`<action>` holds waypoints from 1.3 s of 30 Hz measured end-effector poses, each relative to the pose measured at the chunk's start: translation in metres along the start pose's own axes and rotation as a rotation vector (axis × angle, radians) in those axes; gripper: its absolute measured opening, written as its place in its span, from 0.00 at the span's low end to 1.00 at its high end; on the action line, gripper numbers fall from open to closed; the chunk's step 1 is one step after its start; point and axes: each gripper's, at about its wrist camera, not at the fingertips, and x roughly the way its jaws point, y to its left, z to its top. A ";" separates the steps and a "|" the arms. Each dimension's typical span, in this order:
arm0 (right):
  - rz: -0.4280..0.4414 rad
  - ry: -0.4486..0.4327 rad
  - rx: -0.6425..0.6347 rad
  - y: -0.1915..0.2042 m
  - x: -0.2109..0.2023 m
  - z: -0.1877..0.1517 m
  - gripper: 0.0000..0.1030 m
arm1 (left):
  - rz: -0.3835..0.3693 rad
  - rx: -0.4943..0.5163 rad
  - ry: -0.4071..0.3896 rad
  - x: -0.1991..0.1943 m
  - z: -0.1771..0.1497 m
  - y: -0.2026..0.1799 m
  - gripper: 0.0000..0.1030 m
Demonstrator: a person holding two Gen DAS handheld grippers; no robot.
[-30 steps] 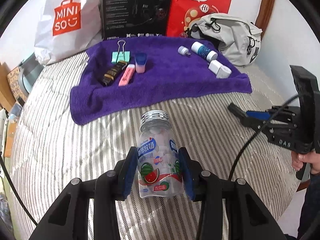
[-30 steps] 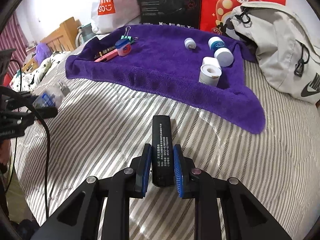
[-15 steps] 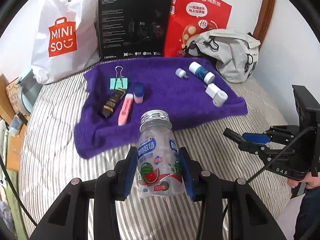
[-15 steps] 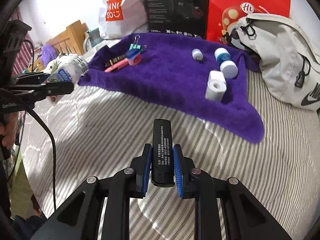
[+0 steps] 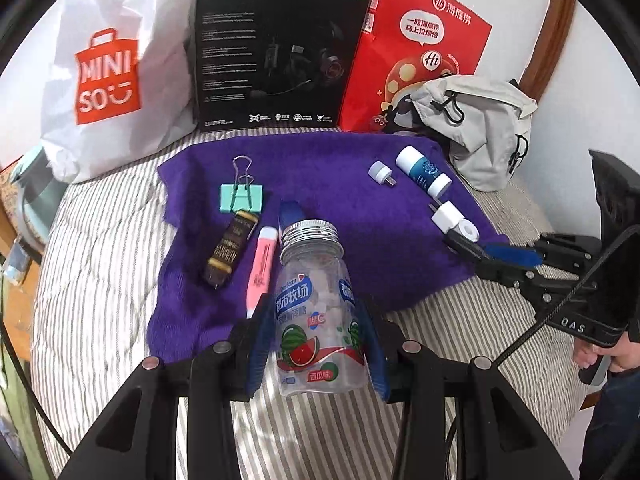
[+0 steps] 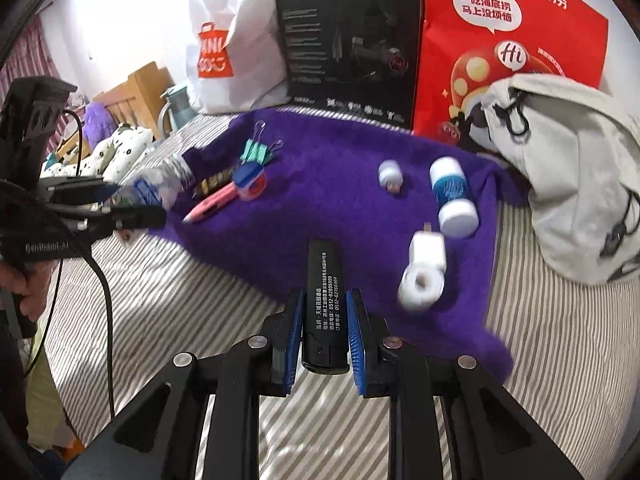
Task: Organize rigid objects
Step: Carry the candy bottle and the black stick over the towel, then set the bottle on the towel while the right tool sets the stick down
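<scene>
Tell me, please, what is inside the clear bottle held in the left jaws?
Pale tablets show through the clear bottle above its label; the label hides how far down they reach.

The clear bottle [image 5: 320,312] hides most of the blue-lidded tin [image 5: 290,212] behind it, the right gripper [image 5: 464,240] covers part of the white roll [image 5: 468,232], and motion blurs the purple towel [image 6: 340,184] edge in the right wrist view.

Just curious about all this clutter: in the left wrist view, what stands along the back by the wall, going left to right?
White Miniso bag → black Hecate box → red paper bag → grey backpack.
</scene>
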 end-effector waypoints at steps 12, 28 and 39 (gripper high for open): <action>-0.008 0.057 0.016 -0.026 0.062 0.037 0.21 | -0.031 0.034 0.075 0.054 0.029 0.000 0.38; 0.012 0.103 -0.016 -0.023 0.086 0.038 0.32 | -0.036 0.061 0.106 0.070 0.036 -0.008 0.38; 0.004 0.019 0.041 -0.038 0.038 0.030 0.42 | -0.034 0.101 0.139 0.085 0.042 -0.026 0.38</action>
